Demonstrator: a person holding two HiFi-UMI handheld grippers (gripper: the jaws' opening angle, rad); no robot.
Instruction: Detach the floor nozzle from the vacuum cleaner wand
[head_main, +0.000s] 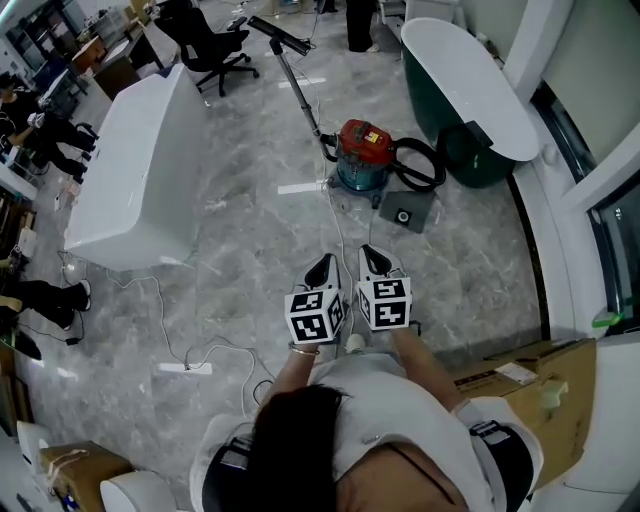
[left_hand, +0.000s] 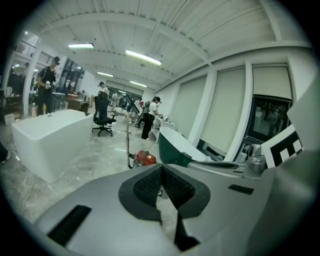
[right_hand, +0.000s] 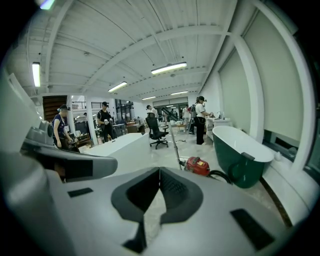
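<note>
Reading floor nozzle hard, far off; L claw, R claw closed.

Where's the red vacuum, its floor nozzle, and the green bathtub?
red vacuum (head_main: 362, 140): head view, on its red lid.
floor nozzle (head_main: 280, 35): head view, middle of the dark head.
green bathtub (right_hand: 250, 175): right gripper view, on its outer wall.

Floor: we see grey marbled tiles.
On it: we find a red vacuum cleaner, white bathtub, green bathtub, office chair, cardboard box.
</note>
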